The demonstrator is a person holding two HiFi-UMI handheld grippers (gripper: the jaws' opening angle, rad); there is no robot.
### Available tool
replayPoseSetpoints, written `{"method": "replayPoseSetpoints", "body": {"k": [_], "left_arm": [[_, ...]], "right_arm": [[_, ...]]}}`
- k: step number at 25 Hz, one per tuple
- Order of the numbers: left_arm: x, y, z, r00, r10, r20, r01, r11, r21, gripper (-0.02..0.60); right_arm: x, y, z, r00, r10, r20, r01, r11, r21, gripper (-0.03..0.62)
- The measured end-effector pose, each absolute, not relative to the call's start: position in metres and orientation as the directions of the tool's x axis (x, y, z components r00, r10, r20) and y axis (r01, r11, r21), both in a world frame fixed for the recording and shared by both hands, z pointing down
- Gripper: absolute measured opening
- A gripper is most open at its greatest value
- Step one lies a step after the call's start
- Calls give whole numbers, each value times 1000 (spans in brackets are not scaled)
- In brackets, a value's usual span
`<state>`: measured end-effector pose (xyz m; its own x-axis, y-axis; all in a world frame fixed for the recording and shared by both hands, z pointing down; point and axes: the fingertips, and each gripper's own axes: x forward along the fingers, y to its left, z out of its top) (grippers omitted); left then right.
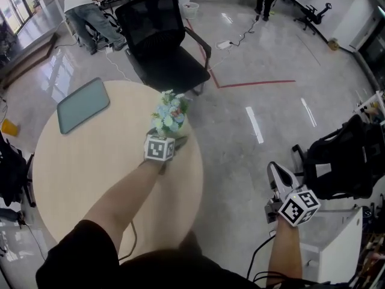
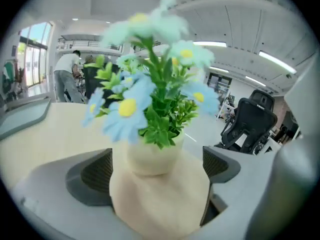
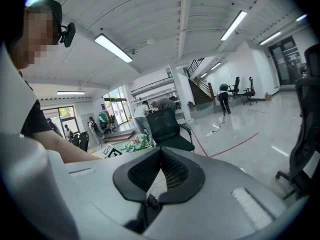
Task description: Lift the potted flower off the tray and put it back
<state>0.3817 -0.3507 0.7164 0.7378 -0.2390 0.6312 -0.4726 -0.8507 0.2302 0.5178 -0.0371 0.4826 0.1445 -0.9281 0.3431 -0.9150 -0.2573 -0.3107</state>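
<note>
Both jaws of the left gripper (image 2: 159, 168) stand apart, released, one on each side of the potted flower (image 1: 170, 114) low at its pot, and seemingly not pressing it. The flower stands on the bare desk (image 1: 90, 161) near its right edge, well apart from the tray (image 1: 83, 105) at the far left. For a good grasp, set the pads square on the pot below the leaves, close gently, then lift straight up. The right gripper (image 3: 161, 170) is clenched on nothing, off to the side of the desk.
</note>
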Motion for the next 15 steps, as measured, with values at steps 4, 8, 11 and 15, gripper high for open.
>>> {"method": "replayPoseSetpoints", "body": {"k": [4,8,11,15], "left_arm": [[337,-334,703,756,-230,613,-508,-797,327,538],[280,-318,651,807,-226,546,-481,-789,383,514],[235,-310,593,849,-249,466,-439,-825,357,414],[170,-305,513,890,-298,346,-403,-869,288,267]], "right_arm": [[507,-58,469,92,-943,319,-931,-195,-307,14],[490,-80,444,46,-959,279,-944,-133,-302,14],[464,-95,423,12,-969,246,-954,-85,-288,14],[421,-104,405,-15,-974,225,-962,-47,-268,14]]}}
